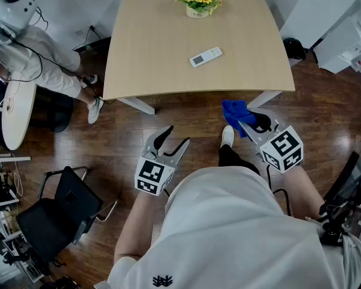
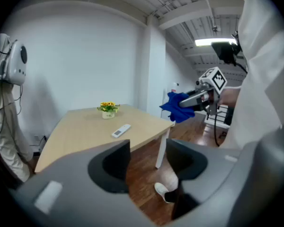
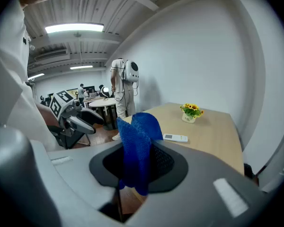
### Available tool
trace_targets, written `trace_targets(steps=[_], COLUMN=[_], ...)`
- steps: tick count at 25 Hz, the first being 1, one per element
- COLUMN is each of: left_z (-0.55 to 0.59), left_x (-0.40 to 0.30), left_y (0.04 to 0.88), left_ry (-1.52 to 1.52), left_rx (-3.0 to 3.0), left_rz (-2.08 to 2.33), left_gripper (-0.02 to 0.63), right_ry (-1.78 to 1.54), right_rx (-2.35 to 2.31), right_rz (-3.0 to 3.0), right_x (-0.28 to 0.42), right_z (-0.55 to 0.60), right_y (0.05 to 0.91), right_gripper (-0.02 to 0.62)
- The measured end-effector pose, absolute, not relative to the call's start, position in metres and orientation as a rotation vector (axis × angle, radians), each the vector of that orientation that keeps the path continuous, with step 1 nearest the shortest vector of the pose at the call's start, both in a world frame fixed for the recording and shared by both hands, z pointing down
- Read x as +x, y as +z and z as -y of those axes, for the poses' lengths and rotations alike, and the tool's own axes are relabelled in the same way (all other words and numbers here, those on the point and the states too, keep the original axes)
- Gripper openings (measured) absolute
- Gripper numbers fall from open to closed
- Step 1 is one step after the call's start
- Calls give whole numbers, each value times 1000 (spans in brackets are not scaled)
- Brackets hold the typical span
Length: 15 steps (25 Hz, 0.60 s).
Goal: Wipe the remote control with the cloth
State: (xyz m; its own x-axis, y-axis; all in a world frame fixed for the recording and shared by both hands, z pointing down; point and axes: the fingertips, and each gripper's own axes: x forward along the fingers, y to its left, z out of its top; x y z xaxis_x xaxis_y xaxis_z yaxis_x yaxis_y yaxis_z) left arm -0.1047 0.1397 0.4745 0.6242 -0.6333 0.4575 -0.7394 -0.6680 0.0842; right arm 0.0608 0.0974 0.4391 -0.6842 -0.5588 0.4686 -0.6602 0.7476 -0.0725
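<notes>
Cloth (image 3: 136, 150), soft and limp, sits clamped in my right gripper (image 1: 253, 123); left gripper (image 1: 177, 137) gapes empty. Remote control (image 1: 205, 56) at twelve o'clock looks light and slippery; I'd pin one end.

cloth (image 3: 135, 148): blue, nubby fuzzy weave. remote (image 1: 205, 56): smooth white plastic. table (image 1: 168, 53): pale wood, matt. floor (image 1: 120, 143): dark wood, pretty glossy. left gripper (image 2: 148, 162): matt grey plastic.

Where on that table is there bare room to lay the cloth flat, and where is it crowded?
The table is bare across its left half, from the left edge to the remote control. The strip between the remote control and the front edge is free too. Only the far middle is occupied, by the flower pot.
</notes>
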Motion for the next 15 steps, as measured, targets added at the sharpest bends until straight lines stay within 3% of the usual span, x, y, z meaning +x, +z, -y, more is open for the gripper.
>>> trace_targets(steps=[15], left_z=[18], left_x=[1], left_y=[478], left_ry=[906], left_rx=[2603], left_rz=[1068], left_gripper=[259], right_ry=[482], right_rx=[826], right_rz=[2579], right_x=[151], right_z=[50], right_y=[461], right_gripper=[86])
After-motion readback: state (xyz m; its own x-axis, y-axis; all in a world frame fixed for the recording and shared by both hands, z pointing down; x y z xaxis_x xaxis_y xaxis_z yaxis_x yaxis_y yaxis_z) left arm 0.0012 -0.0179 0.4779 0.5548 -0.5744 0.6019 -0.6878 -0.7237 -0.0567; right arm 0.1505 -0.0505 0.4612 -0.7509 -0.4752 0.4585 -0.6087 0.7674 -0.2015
